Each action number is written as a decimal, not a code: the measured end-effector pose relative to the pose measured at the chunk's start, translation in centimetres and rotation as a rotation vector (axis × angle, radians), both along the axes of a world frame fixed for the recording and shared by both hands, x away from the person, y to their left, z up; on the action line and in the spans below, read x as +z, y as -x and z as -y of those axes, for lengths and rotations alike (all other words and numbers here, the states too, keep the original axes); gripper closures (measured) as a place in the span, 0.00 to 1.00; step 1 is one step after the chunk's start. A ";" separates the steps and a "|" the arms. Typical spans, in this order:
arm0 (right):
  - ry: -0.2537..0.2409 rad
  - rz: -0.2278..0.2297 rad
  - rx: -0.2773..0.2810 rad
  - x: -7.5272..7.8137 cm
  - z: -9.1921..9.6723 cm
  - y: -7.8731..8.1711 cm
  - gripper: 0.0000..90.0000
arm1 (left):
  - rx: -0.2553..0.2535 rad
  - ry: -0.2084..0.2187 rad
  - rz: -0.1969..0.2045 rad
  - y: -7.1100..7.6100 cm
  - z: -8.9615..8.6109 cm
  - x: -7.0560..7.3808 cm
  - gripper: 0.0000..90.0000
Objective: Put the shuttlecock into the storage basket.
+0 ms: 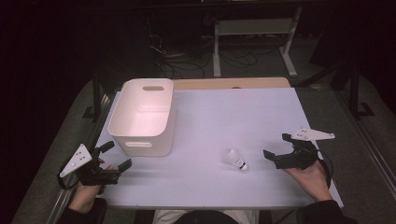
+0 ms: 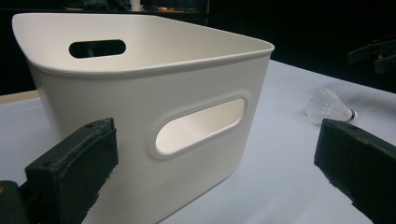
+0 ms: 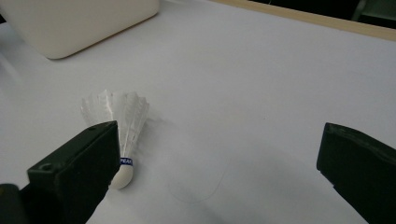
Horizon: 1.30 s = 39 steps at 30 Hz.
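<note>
Two grippers are being held low over the near part of the table [image 1: 210, 121], one in each hand. The left gripper [image 1: 116, 156] is being gripped by the left hand [image 1: 88, 189] at the near left corner, with the forearm coming in from the bottom edge; its jaws are being kept spread wide, nothing between them, and are being pointed toward the near wall of the bin [image 1: 140, 144]. In the left gripper view, that near wall with its handle slot is being framed just beyond the jaws.

The right gripper [image 1: 276, 148] is being held by the right hand [image 1: 310, 177] at the near right, palm turned up under the body, jaws being pointed leftward across the table. Its jaws are also being held spread, empty. One shuttlecock [image 1: 236, 159] is lying on its side on the table, just left of the right gripper and apart from it; in the right gripper view its cork end [image 3: 121, 177] is being partly hidden behind the left jaw, feathers fanning away from the camera.

Count: one shuttlecock, one white bin, two grippers. The bin is standing upright at the far left of the table, well apart from the shuttlecock, with nothing seen inside it.
</note>
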State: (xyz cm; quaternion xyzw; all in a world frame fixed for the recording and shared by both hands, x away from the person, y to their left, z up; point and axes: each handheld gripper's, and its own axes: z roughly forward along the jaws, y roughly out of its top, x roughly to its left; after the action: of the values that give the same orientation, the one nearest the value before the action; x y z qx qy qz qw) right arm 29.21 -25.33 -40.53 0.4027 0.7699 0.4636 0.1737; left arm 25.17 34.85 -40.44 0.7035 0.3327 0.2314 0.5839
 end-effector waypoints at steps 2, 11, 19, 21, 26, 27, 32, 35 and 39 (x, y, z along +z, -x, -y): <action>0.011 -0.010 0.003 0.2 -0.1 -0.1 0.00 | 0.000 0.000 0.001 0.0 0.0 0.0 0.00; 0.040 -0.012 0.045 1.5 -1.0 -0.3 0.00 | 0.006 0.003 -0.003 0.0 0.0 0.0 0.00; 0.061 -0.029 0.076 2.1 -1.8 -0.7 0.00 | 0.000 0.000 -0.005 0.0 0.0 0.0 0.00; 0.067 -0.032 0.084 2.2 -2.0 -0.7 0.00 | 0.003 0.001 -0.004 0.0 0.0 0.0 0.00; 0.086 -0.041 0.111 2.4 -2.7 -0.8 0.00 | 0.004 0.002 -0.006 0.1 0.0 0.0 0.00; 0.090 -0.041 0.115 2.4 -2.7 -0.8 0.00 | 0.004 0.002 -0.006 0.1 0.0 0.0 0.00; 0.104 -0.052 0.127 2.3 -3.1 -0.8 0.00 | 0.003 0.002 -0.007 0.1 0.0 0.0 0.00; 0.114 -0.055 0.139 2.3 -3.4 -0.8 0.00 | 0.001 0.000 -0.007 0.1 0.0 0.0 0.00; 0.124 -0.057 0.160 2.3 -3.9 -0.7 0.00 | -0.001 0.002 -0.007 0.1 0.0 0.0 0.00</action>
State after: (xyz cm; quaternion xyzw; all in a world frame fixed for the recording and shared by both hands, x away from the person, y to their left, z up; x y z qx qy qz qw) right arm 29.88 -21.47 -38.25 0.3413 0.8314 0.4158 0.1390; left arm 25.07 34.86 -40.47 0.7038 0.3348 0.2284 0.5834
